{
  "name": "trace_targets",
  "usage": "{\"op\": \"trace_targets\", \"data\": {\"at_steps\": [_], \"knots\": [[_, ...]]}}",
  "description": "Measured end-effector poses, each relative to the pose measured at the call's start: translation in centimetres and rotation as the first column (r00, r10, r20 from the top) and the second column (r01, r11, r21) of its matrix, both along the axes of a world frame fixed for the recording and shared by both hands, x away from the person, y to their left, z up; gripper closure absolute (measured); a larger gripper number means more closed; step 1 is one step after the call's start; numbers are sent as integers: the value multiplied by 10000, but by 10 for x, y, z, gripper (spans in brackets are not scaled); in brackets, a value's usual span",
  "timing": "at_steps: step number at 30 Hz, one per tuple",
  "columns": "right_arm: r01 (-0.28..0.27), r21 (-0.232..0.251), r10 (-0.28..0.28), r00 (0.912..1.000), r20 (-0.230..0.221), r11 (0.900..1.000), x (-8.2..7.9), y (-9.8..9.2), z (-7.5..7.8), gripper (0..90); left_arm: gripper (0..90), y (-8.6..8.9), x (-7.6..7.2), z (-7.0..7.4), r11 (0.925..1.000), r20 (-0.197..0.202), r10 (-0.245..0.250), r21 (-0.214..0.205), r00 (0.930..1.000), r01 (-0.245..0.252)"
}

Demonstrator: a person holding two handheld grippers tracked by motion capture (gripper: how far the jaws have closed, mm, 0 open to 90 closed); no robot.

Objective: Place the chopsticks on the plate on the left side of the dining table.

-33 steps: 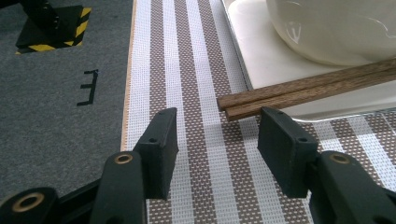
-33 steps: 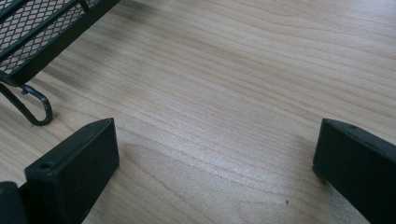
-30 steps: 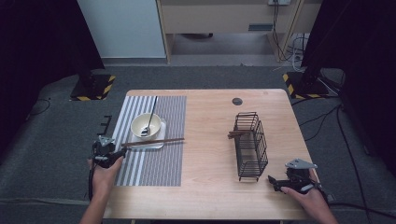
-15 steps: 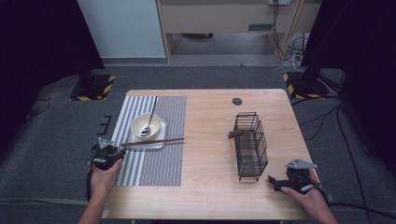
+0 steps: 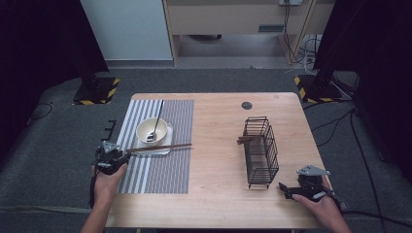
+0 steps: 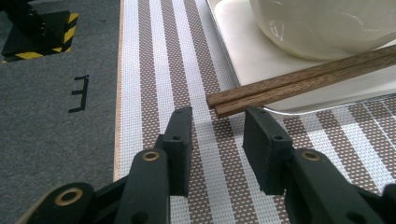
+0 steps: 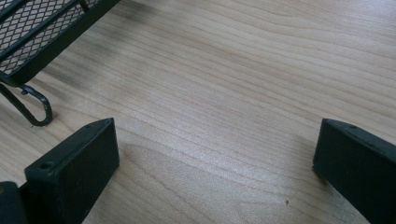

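Dark wooden chopsticks (image 5: 160, 147) lie as a pair across the near rim of a white square plate (image 5: 163, 150), their blunt ends jutting off its left edge over the brown-and-white striped placemat (image 5: 155, 170). The left gripper (image 5: 121, 156) sits low at the mat's left side, pointing at those ends; in the left gripper view its jaws have just been closing and now stand narrowly apart, with the chopstick ends (image 6: 224, 103) just ahead of the tips and not yet between the pads, so nothing is pinched. On the plate stands a cream bowl (image 5: 152, 130) with a dark-handled utensil (image 5: 158, 116) leaning in it. Further right, on the bare wooden table (image 5: 218, 145), a black wire basket (image 5: 260, 151) stands upright with a brown piece (image 5: 245, 140) poking from its left side. Near the table's front right corner, the right gripper (image 5: 284, 189) rests low by the basket's foot (image 7: 32, 109), jaws spread wide over bare wood and holding nothing
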State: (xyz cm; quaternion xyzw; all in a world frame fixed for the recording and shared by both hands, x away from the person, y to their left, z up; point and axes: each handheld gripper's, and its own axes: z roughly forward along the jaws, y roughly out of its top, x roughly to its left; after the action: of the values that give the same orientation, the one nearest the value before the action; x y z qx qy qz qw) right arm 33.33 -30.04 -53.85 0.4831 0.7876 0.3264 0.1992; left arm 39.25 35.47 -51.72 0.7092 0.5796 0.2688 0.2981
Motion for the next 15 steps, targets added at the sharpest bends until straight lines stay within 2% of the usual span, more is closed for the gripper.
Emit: {"op": "trace_targets", "data": {"at_steps": [15], "knots": [[19,0,-19,10000,0,10000,0,0,0,1,620,1,3,-5,9998,-52,107,137,9999,-107]]}}
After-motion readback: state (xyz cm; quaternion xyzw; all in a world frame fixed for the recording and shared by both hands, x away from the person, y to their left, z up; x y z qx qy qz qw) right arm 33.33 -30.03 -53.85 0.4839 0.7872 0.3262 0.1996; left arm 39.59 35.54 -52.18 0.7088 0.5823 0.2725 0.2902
